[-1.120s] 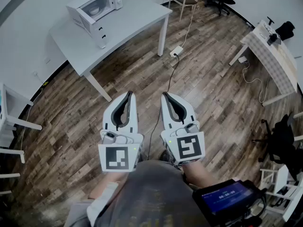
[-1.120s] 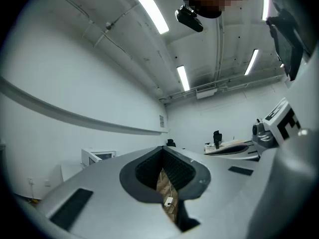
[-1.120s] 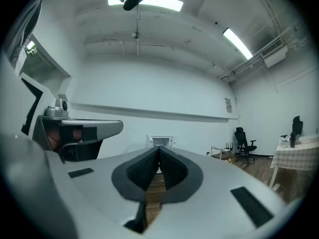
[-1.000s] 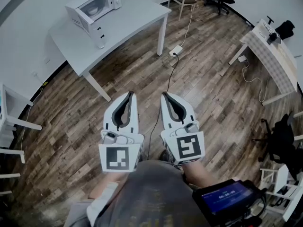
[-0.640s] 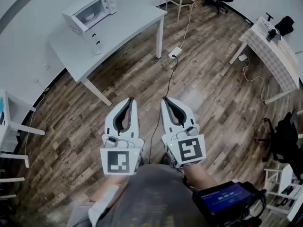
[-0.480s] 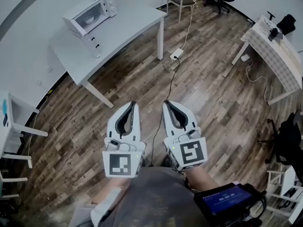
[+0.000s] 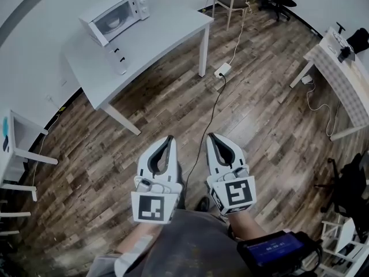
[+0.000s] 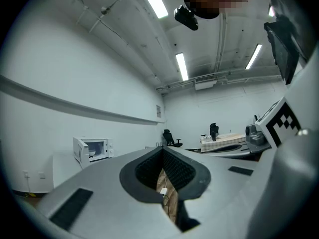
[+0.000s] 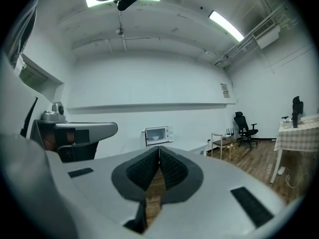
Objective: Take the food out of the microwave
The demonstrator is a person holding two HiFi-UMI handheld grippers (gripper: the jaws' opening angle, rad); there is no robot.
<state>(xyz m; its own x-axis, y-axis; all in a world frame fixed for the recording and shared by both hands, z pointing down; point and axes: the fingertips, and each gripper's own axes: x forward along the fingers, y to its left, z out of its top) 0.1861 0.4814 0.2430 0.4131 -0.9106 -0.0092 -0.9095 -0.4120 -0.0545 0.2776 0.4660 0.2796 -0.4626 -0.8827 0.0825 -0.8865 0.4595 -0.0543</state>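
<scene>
Left gripper (image 7: 169, 138) and right gripper (image 7: 211, 136) are held side by side over the floor, pointing level, well short of the table. Neither touches anything.

- Left gripper (image 8: 162, 150): jaws pressed together at the tips, nothing between them. Only floor shows through the slot below the pads.
- Right gripper (image 9: 159, 148): jaws likewise closed tip to tip and empty.

Surroundings, biggest first:

- Wood-plank floor (image 7: 173, 105) fills most of the head view.
- White table (image 7: 167, 33) stands ahead and to the left, with its long far edge toward the wall.
- A second table under a checked cloth (image 7: 346, 77) stands off at the right edge of the room, well apart from the first.
- White microwave (image 7: 115, 15) sits on the white table along that far edge and is also seen in both gripper views (image 8: 92, 149) (image 9: 158, 135). Its door is shut.
- Food: a pale bowl-like shape (image 7: 113, 22) shows behind the door window (contents too small to tell). It is inside the microwave.
- Small white drawer unit (image 7: 118, 57) sits on the same table just in front of the microwave, toward the table's left end.
- White power strip (image 7: 222, 70) lies on the floor near the table's right front leg, and a dark cable runs from it toward the person.
</scene>
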